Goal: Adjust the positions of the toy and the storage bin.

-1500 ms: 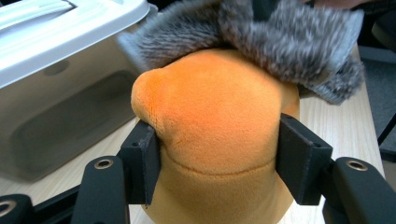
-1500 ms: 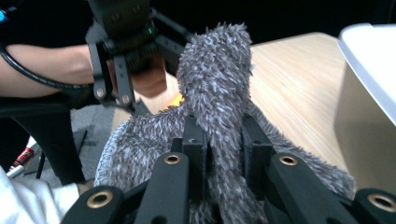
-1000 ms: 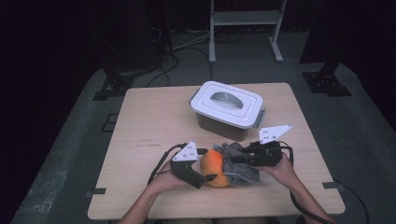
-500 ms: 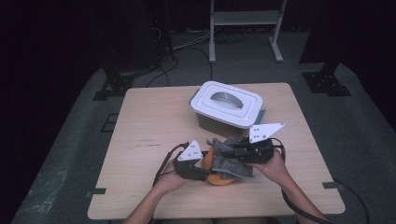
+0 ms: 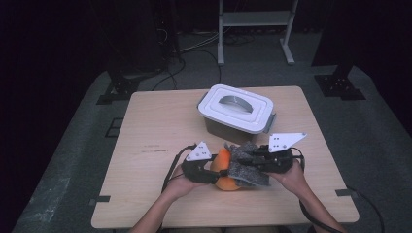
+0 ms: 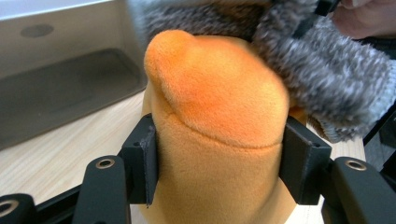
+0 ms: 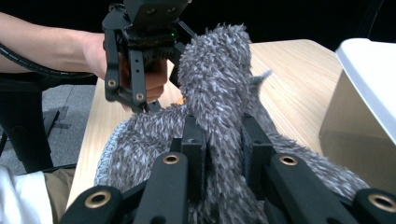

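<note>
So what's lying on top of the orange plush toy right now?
A fuzzy grey cloth drapes over the orange plush toy's far side; the right gripper pinches a fold of it. The left gripper clamps the toy. What the cloth covers is hidden.

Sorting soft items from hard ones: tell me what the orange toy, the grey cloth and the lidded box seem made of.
Orange plush toy: short-pile plush, velvety matte nap with a stitched seam.
Grey fuzzy cloth: shaggy, chenille-like yarn, with loose speckled fibres.
Lidded box: likely hard plastic, smooth with a slight sheen and moulded lid handle.
</note>
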Demonstrator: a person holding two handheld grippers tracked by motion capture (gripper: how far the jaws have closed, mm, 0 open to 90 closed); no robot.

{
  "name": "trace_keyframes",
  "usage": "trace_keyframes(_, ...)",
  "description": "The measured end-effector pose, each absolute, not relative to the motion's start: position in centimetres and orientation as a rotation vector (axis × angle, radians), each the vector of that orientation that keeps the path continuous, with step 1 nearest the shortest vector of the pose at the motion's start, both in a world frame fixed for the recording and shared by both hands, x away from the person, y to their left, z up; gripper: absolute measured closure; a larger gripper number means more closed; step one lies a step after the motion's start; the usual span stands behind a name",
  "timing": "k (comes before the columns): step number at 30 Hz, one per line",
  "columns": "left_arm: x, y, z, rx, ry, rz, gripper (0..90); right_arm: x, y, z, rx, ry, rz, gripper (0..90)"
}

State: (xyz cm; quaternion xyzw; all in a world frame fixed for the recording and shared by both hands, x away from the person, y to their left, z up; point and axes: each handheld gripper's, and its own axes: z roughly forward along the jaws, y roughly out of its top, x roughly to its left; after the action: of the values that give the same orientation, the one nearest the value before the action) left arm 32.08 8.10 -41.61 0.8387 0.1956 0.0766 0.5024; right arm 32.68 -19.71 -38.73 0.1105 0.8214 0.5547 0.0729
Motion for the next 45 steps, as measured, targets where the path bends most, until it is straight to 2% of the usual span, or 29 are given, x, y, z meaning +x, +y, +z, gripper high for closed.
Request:
trace_keyframes(6,32.7,8.4,-41.7,1.999,0.533,0.139,38.5,32.5,-20.9,-39.3,0.393,2.436,1.681,75.0)
trace_keyframes(14,33.2,8.6,-41.5,1.993,0.607,0.098,38.4,32.5,-18.1,-38.6,0.303,2.405,1.649,74.6)
trace_keyframes(21,32.8,8.4,-41.6,1.979,0.599,0.087,38.4,32.4,-20.2,-39.5,0.375,2.395,1.662,74.9)
trace_keyframes(28,32.0,7.4,-41.3,2.014,0.545,0.156,38.5,32.6,-18.3,-38.5,0.330,2.378,1.675,74.6)
trace_keyframes(33,30.1,6.6,-41.3,2.073,0.389,0.300,38.4,33.0,-17.6,-37.8,0.310,2.394,1.689,74.6)
trace_keyframes(41,31.4,8.5,-41.8,1.991,0.554,0.178,38.5,33.4,-19.8,-38.9,0.395,2.421,1.726,74.5)
trace_keyframes(45,30.7,7.7,-41.7,2.031,0.453,0.242,38.1,33.4,-19.6,-39.1,0.393,2.426,1.764,74.6)
